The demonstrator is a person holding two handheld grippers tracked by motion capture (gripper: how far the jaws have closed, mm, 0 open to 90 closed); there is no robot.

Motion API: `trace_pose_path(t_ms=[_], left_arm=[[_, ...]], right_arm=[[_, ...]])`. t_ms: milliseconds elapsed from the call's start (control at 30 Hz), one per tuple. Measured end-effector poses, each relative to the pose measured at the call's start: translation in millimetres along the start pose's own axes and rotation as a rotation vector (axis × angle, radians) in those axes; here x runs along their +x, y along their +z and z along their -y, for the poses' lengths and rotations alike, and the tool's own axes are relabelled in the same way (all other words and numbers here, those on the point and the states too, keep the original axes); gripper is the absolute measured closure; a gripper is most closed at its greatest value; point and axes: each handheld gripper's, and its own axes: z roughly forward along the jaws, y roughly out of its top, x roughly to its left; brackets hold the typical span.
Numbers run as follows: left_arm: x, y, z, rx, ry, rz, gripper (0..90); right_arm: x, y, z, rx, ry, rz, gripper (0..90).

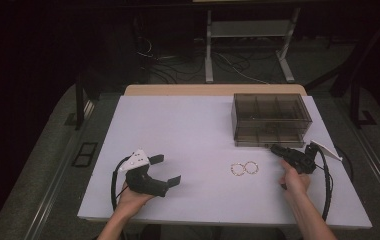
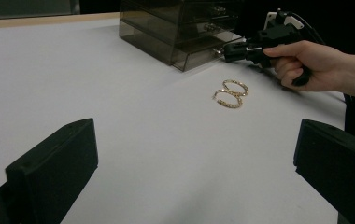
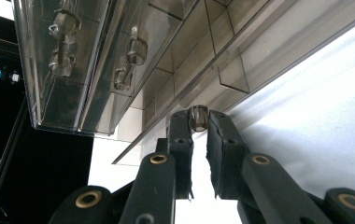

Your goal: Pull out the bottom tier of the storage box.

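The right hand (image 1: 294,181) reaches toward twelve o'clock, its right gripper (image 3: 199,122) rolled sideways and clamped on the clear knob (image 3: 198,116) of the smoky drawer box's (image 1: 270,119) bottom drawer, at the table's (image 1: 188,130) one o'clock. The left gripper (image 1: 166,170) rests at seven o'clock, jaws wide apart. Two gold hoop earrings (image 1: 244,168) lie between the grippers, just beside the right one, touching each other.

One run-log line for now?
right gripper shut on drawer knob | left gripper open, idle | hoop earrings on table
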Motion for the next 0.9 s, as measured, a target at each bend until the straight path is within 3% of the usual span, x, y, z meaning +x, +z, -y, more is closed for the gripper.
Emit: trace_pose_path(t_ms=[267,333,467,767,900], left_arm=[[-0.1,-0.4,-0.1,-0.006,0.001,-0.004,0.0],[-0.1,-0.5,-0.2,-0.009,0.002,-0.005,0.0],[-0.5,-0.4,-0.1,-0.006,0.001,-0.007,0.0],[-0.5,-0.3,-0.1,-0.002,0.003,-0.008,0.0],[-0.1,-0.3,0.1,0.001,0.006,-0.011,0.0]], right_arm=[[1.8,-1.9,3.4,-0.023,0.003,0.015,75.6],[5.2,-3.9,5.3,-0.033,-0.011,0.045,70.8],[9.3,-6.8,8.1,-0.020,-0.017,0.068,69.5],[19.3,-14.4,12.4,-0.027,-0.058,0.079,66.9],[24.5,-13.9,11.5,0.002,-0.092,0.072,65.9]])
